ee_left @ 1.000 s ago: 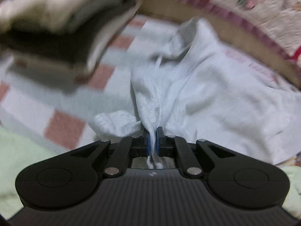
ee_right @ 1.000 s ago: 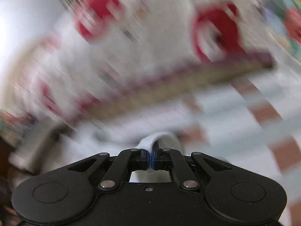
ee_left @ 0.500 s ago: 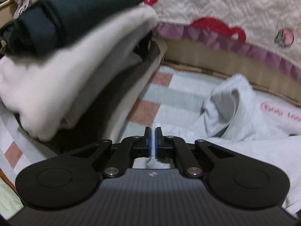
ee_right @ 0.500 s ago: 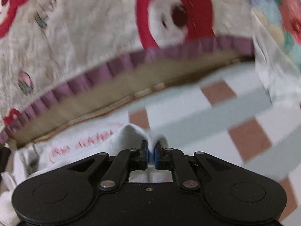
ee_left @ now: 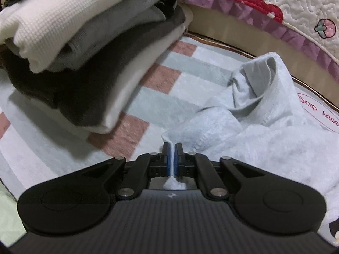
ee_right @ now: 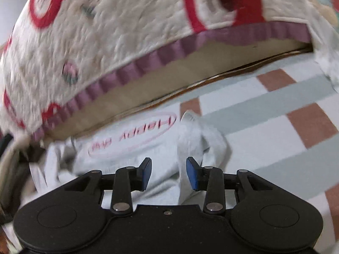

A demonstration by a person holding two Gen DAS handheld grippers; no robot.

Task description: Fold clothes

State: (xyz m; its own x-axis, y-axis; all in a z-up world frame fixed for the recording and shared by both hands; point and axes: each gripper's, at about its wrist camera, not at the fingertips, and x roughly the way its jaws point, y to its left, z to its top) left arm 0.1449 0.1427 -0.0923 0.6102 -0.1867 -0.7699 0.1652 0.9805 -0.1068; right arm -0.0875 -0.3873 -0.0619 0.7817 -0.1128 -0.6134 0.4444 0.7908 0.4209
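The left gripper [ee_left: 173, 152] stays clenched on the pale grey printed cotton garment [ee_left: 264, 131]; the right gripper [ee_right: 168, 170], jaws just opening, has probably released its corner, so smoothing comes next.

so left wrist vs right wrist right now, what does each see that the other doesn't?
Left wrist only: the stack of folded clothes on the checked blanket, and the left gripper shut on a pinch of the white shirt.

Right wrist only: the right gripper, whose jaws have just been opening; cloth lies between the pads, none pressing it. The shirt's pink oval print shows nearly whole here.

Both: the white shirt, the checked blanket and the quilted cover with its purple trim.
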